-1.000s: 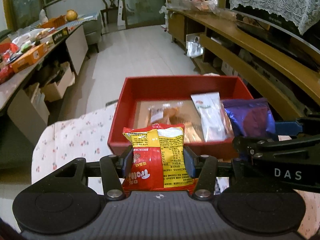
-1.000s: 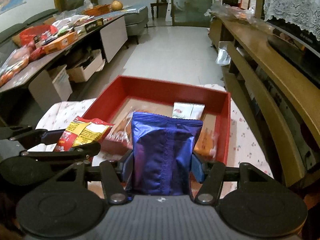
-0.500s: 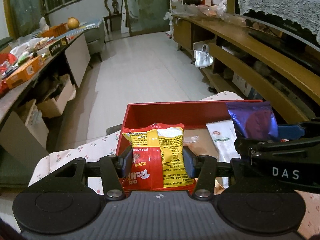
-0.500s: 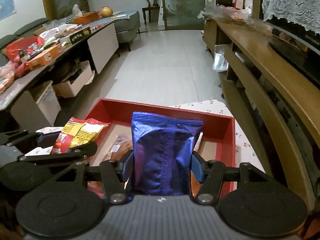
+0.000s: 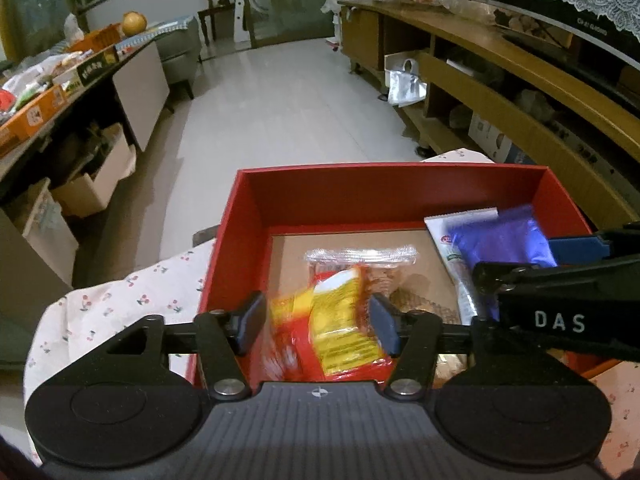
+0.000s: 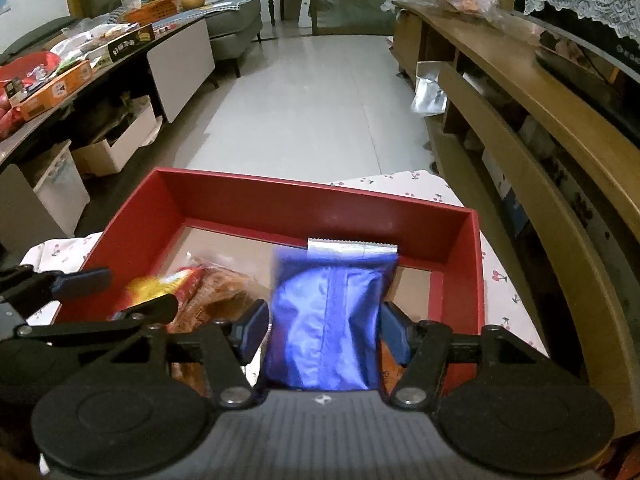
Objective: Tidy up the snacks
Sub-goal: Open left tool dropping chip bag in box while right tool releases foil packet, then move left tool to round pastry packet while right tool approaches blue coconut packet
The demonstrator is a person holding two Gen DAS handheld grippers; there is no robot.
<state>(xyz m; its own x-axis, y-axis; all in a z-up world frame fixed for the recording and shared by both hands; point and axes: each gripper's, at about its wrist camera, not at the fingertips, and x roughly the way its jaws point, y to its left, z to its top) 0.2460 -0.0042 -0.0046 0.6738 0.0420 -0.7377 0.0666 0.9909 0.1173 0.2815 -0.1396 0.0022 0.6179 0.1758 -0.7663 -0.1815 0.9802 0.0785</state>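
Left gripper (image 5: 318, 322): seen spread apart over the near part of the red box; the red and yellow snack bag (image 5: 332, 328) is blurred between the fingers, with a gap seen on the left side, so nothing is clamped.
Right gripper (image 6: 324, 330): also seen spread, with the blue snack bag (image 6: 330, 320) blurred between the fingers; whether the pads touch the bag cannot be told.
Red and yellow snack bag: tilted, shown above the near left part of the box floor, overlapping a clear-wrapped snack (image 5: 362, 264).
Blue snack bag: shown upright over the near right part of the box, in front of a white packet (image 6: 352, 246).
Clear-wrapped snack: laid flat on the brown box floor, near the middle.
White packet: laid along the right side of the box, its top edge close to the far wall.
Red box (image 5: 384, 188): open-topped, with a brown floor, set on the desk.
Desk (image 5: 120, 304): covered by a white cloth printed with small cherries.
Surroundings: a pale tiled floor (image 6: 320, 100) is seen beyond the box, a long wooden shelf unit (image 6: 540, 120) on the right, and a cluttered counter (image 6: 80, 68) with boxes on the left.
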